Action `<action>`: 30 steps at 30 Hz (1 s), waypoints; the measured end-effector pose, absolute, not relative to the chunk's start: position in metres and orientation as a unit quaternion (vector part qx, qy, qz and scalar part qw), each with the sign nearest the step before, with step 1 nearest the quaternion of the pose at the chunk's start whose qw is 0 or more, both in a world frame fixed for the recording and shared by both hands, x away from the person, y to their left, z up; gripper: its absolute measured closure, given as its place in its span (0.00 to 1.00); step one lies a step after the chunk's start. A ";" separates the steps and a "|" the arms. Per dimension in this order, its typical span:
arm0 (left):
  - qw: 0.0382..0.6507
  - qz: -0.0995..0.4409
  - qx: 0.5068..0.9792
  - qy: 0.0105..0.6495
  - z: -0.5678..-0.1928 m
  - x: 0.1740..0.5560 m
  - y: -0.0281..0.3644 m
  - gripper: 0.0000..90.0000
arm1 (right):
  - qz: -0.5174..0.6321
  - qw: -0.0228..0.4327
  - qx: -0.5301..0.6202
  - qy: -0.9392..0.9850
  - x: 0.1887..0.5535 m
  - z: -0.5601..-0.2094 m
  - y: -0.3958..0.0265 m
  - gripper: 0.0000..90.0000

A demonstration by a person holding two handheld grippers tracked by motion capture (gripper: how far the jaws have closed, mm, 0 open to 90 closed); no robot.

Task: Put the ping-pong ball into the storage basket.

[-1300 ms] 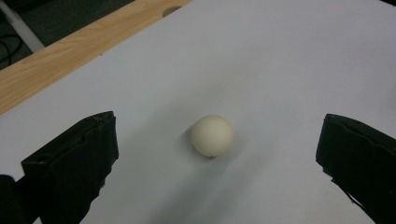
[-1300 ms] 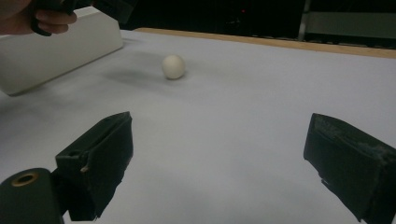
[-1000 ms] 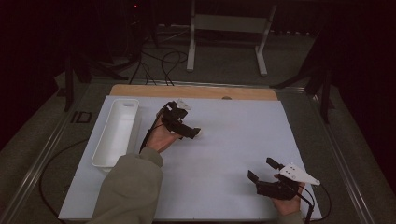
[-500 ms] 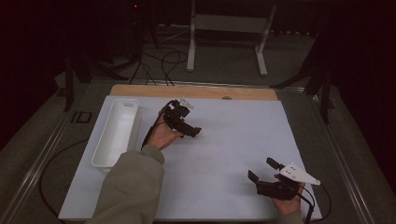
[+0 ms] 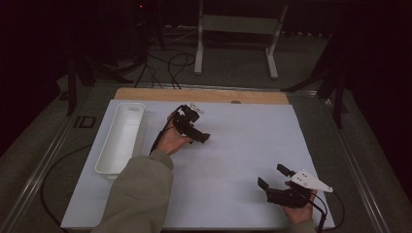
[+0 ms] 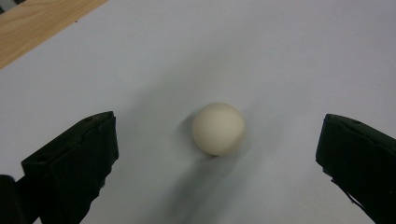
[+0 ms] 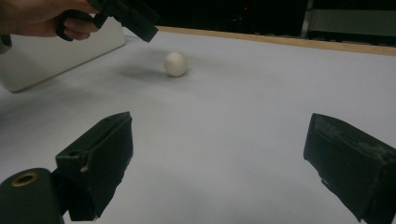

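I see the left claw (image 6: 217, 163) spread wide above the white counter (image 5: 233, 145), with a cream ball (image 6: 218, 128) lying on the surface between its jaws and touching neither. In the right gripper view the same ball (image 7: 176, 63) rests on the counter just beyond the left claw's tip. My right claw (image 5: 274, 177) sits low at the near right corner of the counter, jaws also wide and holding nothing, well apart from the ball. A white tray (image 5: 121, 138) lies along the left side, beside the left hand (image 5: 170, 141).
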State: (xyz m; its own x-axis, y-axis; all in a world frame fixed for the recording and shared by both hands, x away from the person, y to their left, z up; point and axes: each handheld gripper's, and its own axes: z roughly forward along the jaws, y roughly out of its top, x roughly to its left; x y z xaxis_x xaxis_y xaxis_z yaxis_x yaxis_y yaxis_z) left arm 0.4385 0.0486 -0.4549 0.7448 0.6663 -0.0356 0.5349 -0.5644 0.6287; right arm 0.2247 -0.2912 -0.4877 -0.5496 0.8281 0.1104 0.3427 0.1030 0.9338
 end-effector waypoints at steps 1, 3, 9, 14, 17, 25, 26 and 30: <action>0.315 0.102 0.879 0.342 -0.456 0.440 0.048 0.00 | 0.526 0.231 0.414 0.706 0.225 -0.488 -0.291 0.09; 0.313 0.101 0.880 0.343 -0.457 0.441 0.047 0.00 | 0.526 0.231 0.415 0.706 0.225 -0.488 -0.292 0.09; 0.311 0.100 0.880 0.344 -0.456 0.445 0.044 0.00 | 0.526 0.230 0.415 0.706 0.225 -0.488 -0.291 0.09; 0.306 0.099 0.883 0.342 -0.456 0.449 0.038 0.00 | 0.526 0.229 0.415 0.706 0.225 -0.488 -0.292 0.09; 0.303 0.096 0.884 0.342 -0.457 0.451 0.036 0.00 | 0.526 0.229 0.415 0.706 0.225 -0.488 -0.292 0.09; 0.292 0.085 0.887 0.346 -0.466 0.455 0.033 0.00 | 0.525 0.228 0.414 0.707 0.225 -0.488 -0.292 0.09; 0.290 0.084 0.888 0.346 -0.466 0.455 0.033 0.00 | 0.525 0.228 0.415 0.707 0.225 -0.488 -0.292 0.09; 0.287 0.079 0.888 0.349 -0.469 0.457 0.033 0.00 | 0.525 0.227 0.415 0.707 0.225 -0.488 -0.292 0.09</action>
